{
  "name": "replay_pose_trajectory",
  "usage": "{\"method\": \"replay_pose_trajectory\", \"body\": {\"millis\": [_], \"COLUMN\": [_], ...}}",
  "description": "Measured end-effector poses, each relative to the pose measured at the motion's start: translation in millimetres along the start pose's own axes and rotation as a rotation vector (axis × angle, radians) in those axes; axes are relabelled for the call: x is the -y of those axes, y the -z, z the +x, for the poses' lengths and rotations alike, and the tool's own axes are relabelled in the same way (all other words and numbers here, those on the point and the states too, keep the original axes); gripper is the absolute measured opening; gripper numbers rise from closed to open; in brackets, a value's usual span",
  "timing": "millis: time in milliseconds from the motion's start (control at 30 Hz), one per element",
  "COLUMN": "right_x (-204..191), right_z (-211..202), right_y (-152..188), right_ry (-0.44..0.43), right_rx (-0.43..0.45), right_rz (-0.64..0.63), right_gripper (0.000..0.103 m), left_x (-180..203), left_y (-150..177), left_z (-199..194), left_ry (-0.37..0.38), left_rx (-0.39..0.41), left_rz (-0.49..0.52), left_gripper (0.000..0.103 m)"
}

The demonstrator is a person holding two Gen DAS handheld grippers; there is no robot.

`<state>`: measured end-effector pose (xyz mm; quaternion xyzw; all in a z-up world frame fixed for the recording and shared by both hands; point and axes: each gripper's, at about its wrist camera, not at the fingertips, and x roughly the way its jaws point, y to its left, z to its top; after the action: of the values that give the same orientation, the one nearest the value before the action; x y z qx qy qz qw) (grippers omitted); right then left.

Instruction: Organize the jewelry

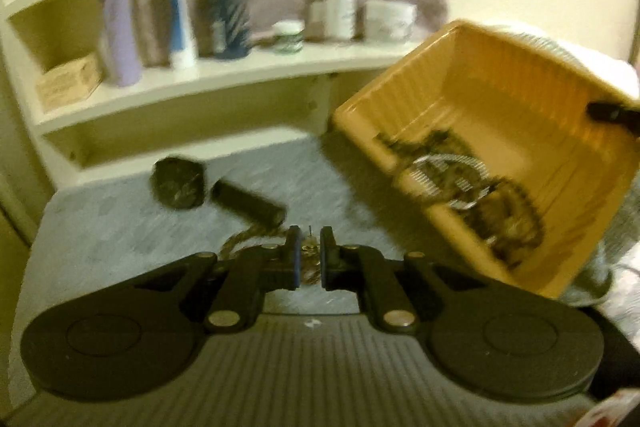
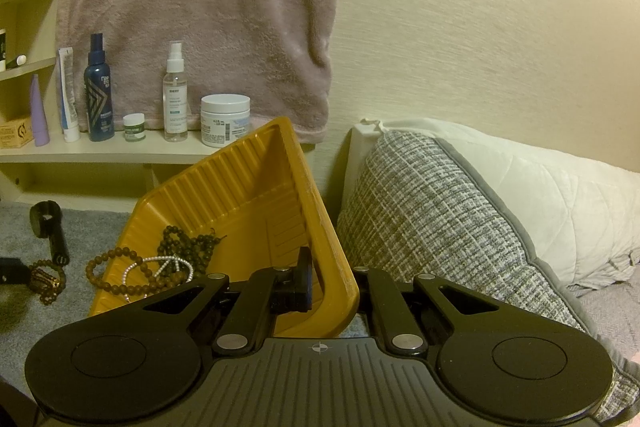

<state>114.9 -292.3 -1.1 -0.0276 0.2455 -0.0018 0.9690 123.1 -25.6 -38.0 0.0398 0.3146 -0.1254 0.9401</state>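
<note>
Grey carpeted surface [image 2: 16, 231] below a toiletry shelf [image 2: 120, 153] — your right gripper [image 2: 332, 287] pinches the rim of the tilted yellow tray [image 2: 240, 195], bead bracelets [image 2: 176, 259] spilling over its lower edge. Your left gripper [image 1: 310, 251] — jaws narrowly parted around a small gold jewelry piece [image 1: 310, 263].

Right gripper [image 2: 329, 283] clamped on the rim of a tilted yellow tray [image 2: 256, 187] at frame centre, bead bracelets [image 2: 176, 259] spilling lower left, patterned pillow [image 2: 432, 211] right
</note>
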Motion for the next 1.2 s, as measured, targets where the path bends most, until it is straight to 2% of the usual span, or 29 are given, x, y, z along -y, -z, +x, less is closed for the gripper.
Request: {"method": "replay_pose_trajectory", "body": {"millis": [167, 333, 500, 733, 767, 800, 833, 1000, 1200], "right_x": [0, 0, -1, -1, -1, -1, -1, -4, -5], "right_z": [0, 1, 1, 1, 1, 1, 1, 0, -1], "right_y": [0, 0, 0, 0, 0, 1, 1, 0, -1], "right_ry": [0.0, 0.0, 0.0, 0.0, 0.0, -0.001, -0.001, 0.0, 0.0], "right_rx": [0.0, 0.0, 0.0, 0.0, 0.0, 0.0, 0.0, 0.001, 0.002], "right_rz": [0.001, 0.001, 0.003, 0.002, 0.002, 0.003, 0.003, 0.001, -0.002], "right_gripper": [0.007, 0.007, 0.007, 0.007, 0.007, 0.007, 0.007, 0.007, 0.007], "left_x": [26, 55, 73, 77, 78, 79, 78, 68, 40], "left_y": [-12, -14, -15, -16, -16, -15, -14, -11, 0], "left_z": [-6, -3, 2, 10, 11, 11, 10, 4, -3], "left_ry": [0.121, 0.198, 0.226, 0.248, 0.243, 0.229, 0.227, 0.189, 0.098], "left_rx": [0.03, 0.03, 0.025, 0.008, 0.003, 0.005, 0.011, 0.022, 0.023], "left_rz": [0.038, 0.093, 0.134, 0.151, 0.154, 0.159, 0.164, 0.153, 0.124], "left_gripper": [0.008, 0.008, 0.008, 0.009, 0.012, 0.024, 0.026, 0.026, 0.026]}}
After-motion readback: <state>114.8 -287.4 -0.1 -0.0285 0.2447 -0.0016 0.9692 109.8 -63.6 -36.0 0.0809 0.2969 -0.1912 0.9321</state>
